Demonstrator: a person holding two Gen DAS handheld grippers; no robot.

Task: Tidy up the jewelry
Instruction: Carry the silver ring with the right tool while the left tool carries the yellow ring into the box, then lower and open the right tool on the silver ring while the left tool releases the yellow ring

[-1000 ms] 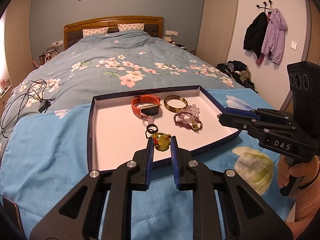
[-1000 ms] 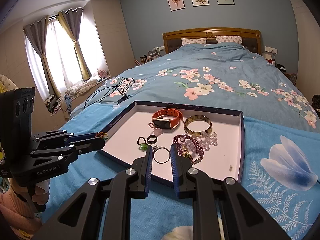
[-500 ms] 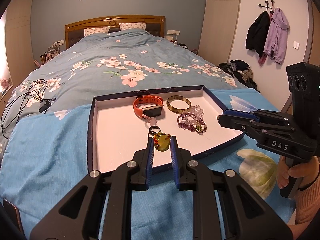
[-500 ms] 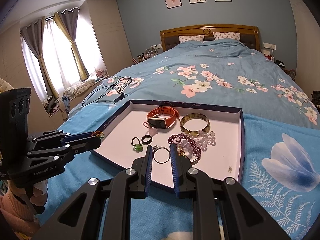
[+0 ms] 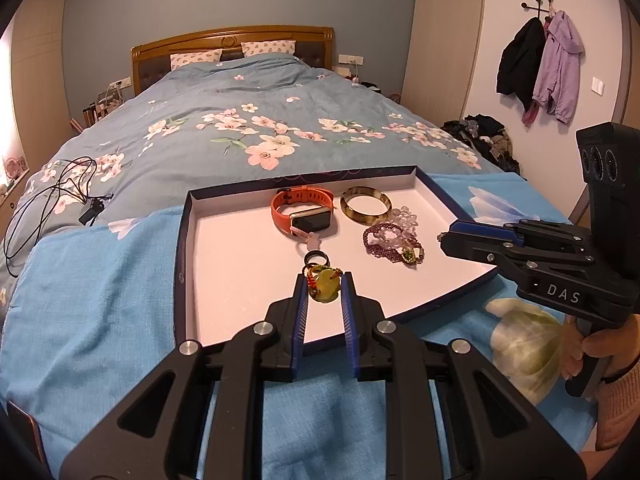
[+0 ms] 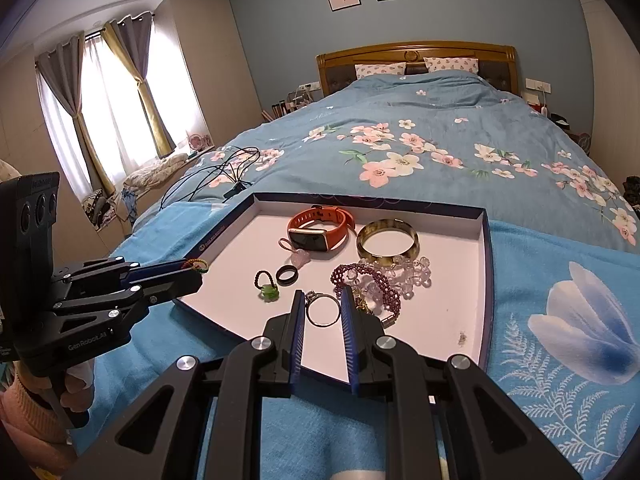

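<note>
A shallow blue-rimmed tray (image 5: pixel 182 240) with a white floor lies on the bed. In it are an orange smartwatch (image 5: pixel 302 216), an amber bangle (image 5: pixel 365 205), purple and clear bead bracelets (image 5: pixel 394 236) and a black ring (image 5: pixel 317 258). My left gripper (image 5: pixel 325 290) is shut on a green jade pendant (image 5: pixel 325 283) with a red cord, held above the tray's near part. My right gripper (image 6: pixel 323 307) is shut on a silver ring (image 6: pixel 323 310) above the tray's near edge (image 6: pixel 224 236). A small green beaded ring (image 6: pixel 267 286) lies in the tray.
The tray sits on a bright blue cloth (image 5: pixel 92 300) over a floral duvet (image 5: pixel 240 128). A black cable (image 5: pixel 52 196) lies on the bed to the left. Coats (image 5: pixel 540 60) hang on the right wall. Curtained windows (image 6: pixel 116 100) stand at the left.
Both grippers have drifted slightly with their loads still held; the tray appears a little nearer in the right wrist view. The jewelry in the tray has not moved.
</note>
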